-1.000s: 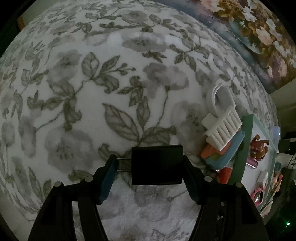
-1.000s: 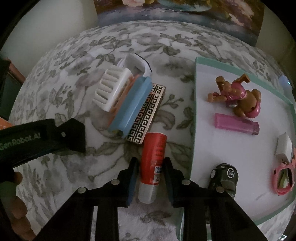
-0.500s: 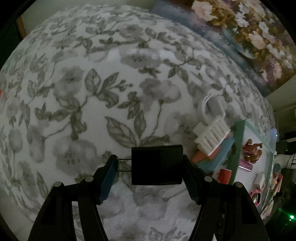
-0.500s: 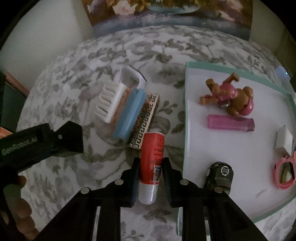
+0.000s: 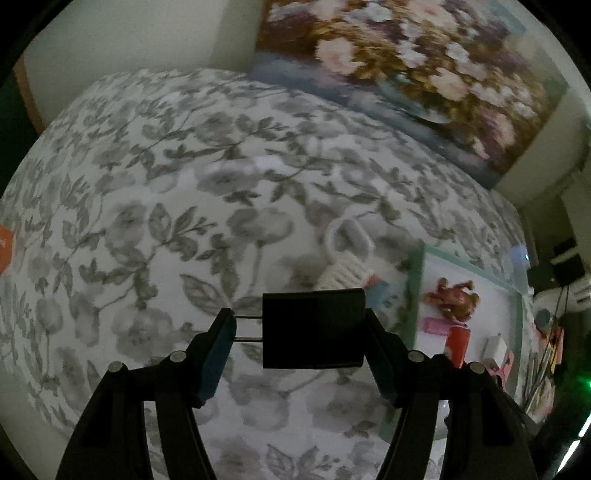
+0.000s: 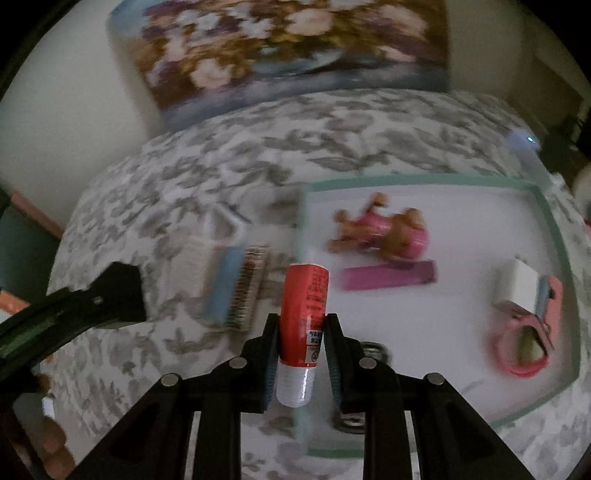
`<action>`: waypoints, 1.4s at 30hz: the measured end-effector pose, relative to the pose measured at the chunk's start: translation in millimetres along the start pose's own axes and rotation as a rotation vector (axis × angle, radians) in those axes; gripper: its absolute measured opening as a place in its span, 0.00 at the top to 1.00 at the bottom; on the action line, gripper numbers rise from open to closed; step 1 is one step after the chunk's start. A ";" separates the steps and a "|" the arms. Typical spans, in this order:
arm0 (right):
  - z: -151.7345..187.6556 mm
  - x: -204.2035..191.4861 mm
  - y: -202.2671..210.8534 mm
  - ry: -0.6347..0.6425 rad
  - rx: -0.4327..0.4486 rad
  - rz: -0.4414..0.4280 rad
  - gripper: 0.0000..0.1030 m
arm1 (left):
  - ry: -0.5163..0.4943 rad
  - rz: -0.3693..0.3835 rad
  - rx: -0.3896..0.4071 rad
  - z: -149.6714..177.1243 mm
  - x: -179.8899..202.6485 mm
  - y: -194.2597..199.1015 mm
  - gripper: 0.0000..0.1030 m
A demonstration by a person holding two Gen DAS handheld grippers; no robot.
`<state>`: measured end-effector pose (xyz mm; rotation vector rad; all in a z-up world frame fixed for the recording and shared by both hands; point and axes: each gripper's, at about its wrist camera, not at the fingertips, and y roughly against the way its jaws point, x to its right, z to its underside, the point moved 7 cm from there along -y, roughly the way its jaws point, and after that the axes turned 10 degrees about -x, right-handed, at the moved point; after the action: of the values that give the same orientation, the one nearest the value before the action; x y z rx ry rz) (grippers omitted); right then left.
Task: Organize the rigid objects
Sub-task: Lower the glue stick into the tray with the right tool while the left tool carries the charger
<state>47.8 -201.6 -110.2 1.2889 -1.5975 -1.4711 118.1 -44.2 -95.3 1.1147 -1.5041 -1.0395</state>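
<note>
The red glue stick (image 6: 303, 314) is pinched by the right gripper (image 6: 301, 354), the black plug (image 5: 313, 328) clamped in the left gripper (image 5: 301, 332) — both are best carried level to the tray (image 6: 546, 221) at two o'clock, probably into bare space.

floral bedspread (image 5: 155, 229) | flower painting (image 6: 280, 55) against pale wall (image 5: 129, 33)

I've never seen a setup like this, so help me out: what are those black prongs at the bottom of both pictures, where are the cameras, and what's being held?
No robot: a person holds tongs in each hand, with a camera on each looking along its fingers. The left tongs grip a black plug adapter, prongs against one finger. The right tongs are shut on a red glue stick. Below lies a floral cloth and a green-rimmed tray holding a toy dog, a pink lighter and a pink tape dispenser.
</note>
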 end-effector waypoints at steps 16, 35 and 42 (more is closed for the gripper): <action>7.5 103.8 15.2 -0.216 -0.015 0.022 0.75 | -0.240 -0.015 -0.030 38.1 100.1 -11.4 0.33; 14.1 144.4 20.6 -0.242 -0.020 0.026 0.75 | -0.341 -0.019 -0.121 66.2 159.5 -58.2 0.33; 14.6 146.3 21.3 -0.245 -0.020 0.016 0.75 | -0.340 -0.033 -0.123 67.5 161.8 -62.7 0.33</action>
<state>-21.0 -333.1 -118.0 1.1162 -1.7367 -1.6834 41.7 -209.3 -135.0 0.9104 -1.6633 -1.3779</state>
